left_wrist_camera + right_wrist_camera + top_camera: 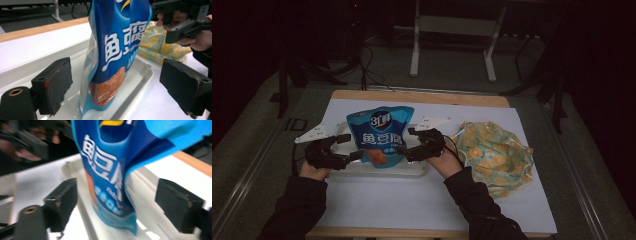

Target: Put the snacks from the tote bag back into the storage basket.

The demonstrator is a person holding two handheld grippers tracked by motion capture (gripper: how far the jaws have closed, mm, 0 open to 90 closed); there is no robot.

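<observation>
A blue snack pouch (380, 135) with white Chinese lettering stands upright in a shallow white tray (412, 171) on the white table cover. My left gripper (349, 147) is open at the pouch's left side, its pads (56, 82) wide apart around the pouch (117, 50) without touching it. My right gripper (408, 142) is open at the pouch's right side; in the right gripper view the pouch (110, 177) stands between the jaws, clear of both pads (65, 197). The tray's rim (140, 82) runs under the pouch.
A crumpled yellow and teal patterned cloth bag (494, 150) lies right of the tray, by the right hand. The wooden table edge (422, 96) is at the back. A white metal stand (452, 30) is on the floor beyond.
</observation>
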